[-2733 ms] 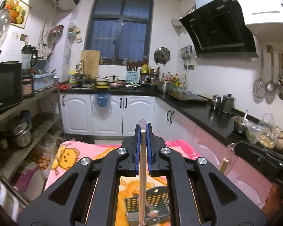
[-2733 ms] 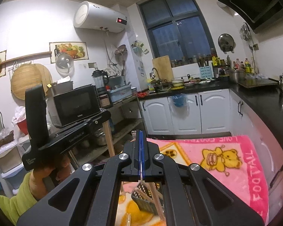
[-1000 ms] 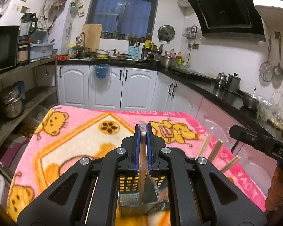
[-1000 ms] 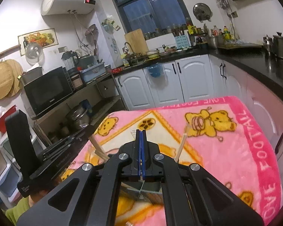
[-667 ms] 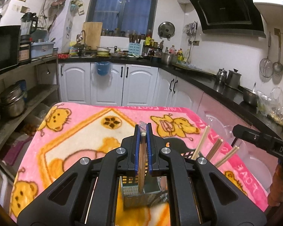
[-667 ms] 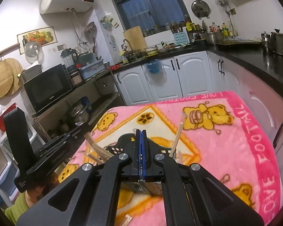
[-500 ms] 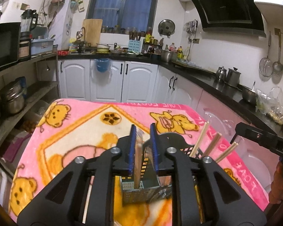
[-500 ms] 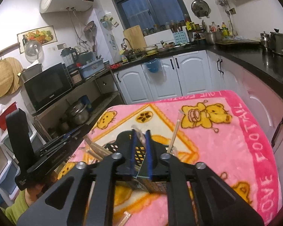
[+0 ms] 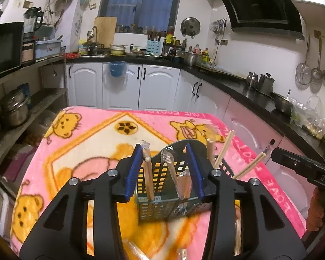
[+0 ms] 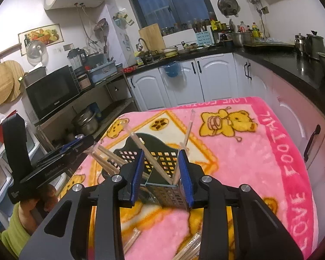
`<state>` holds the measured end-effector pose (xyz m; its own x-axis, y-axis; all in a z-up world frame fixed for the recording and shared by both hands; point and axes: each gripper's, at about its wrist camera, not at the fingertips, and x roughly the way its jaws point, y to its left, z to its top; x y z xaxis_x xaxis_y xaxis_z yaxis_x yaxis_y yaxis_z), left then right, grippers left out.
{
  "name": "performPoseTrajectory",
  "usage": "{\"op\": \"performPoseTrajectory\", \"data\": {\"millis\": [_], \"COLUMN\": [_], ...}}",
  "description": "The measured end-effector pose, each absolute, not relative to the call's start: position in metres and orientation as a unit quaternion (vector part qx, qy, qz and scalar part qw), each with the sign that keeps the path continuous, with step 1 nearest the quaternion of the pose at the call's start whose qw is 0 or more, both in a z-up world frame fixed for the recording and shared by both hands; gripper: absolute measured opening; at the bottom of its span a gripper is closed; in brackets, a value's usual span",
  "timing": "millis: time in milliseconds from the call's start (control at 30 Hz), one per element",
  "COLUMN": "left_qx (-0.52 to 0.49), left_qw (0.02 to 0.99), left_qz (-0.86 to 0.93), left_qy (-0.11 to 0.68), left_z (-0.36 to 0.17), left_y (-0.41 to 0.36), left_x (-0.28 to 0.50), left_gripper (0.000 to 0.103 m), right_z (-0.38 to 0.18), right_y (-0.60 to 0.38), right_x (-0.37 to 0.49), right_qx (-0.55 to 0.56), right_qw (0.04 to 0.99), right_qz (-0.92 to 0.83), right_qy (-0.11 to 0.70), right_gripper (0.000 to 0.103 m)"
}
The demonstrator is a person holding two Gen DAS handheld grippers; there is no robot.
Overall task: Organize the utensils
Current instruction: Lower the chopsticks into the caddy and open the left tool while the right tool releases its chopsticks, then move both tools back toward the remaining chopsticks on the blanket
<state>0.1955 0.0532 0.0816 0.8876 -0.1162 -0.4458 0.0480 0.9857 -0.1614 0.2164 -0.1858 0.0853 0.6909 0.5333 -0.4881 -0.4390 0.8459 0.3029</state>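
Observation:
A black perforated utensil holder [image 9: 162, 186] [image 10: 162, 158] stands on a pink bear blanket [image 9: 86, 143] [image 10: 260, 162]. Several wrapped wooden chopsticks lean inside it. My left gripper [image 9: 164, 164] hangs just over the holder, its jaws opening. One chopstick [image 9: 148, 177] stands loose in the holder beside the left pad. My right gripper [image 10: 162, 171] is over the same holder from the other side, jaws also opening. A chopstick [image 10: 150, 156] slants freely between its pads. Each view shows the other gripper, the right gripper [image 9: 269, 148] and the left gripper [image 10: 75, 143], at its edge.
Loose wrapped chopsticks [image 10: 132, 238] lie on the blanket near the front edge. White cabinets [image 9: 140, 84] and a black counter [image 9: 238, 86] run behind and to the right. A shelf with pots [image 9: 13, 108] and a microwave [image 10: 52, 91] stands at the left.
Both grippers came down over the holder and their jaws parted. The chopsticks they held now stand loose in the holder.

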Motion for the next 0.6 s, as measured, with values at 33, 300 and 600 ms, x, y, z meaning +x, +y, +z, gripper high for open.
{"op": "performPoseTrajectory", "data": {"millis": [33,300,600], "left_qx": [-0.075,-0.085,-0.096], "left_qw": [0.968,0.966,0.966], "left_qz": [-0.043,-0.045,-0.054], "left_qy": [0.235,0.238,0.234], "left_z": [0.082,0.083,0.087], "left_y": [0.053,0.056,0.060], "left_x": [0.195,0.189,0.173], "left_gripper": [0.041,0.059,0.075], "right_z": [0.085,0.077,0.066], "right_y": [-0.187,-0.192,-0.197], "right_x": [0.214,0.200,0.186], "right_qx": [0.081,0.067,0.051], "right_qw": [0.917,0.918,0.918], "right_qz": [0.264,0.261,0.255], "right_qy": [0.289,0.292,0.299], "right_gripper": [0.037,0.045,0.049]}}
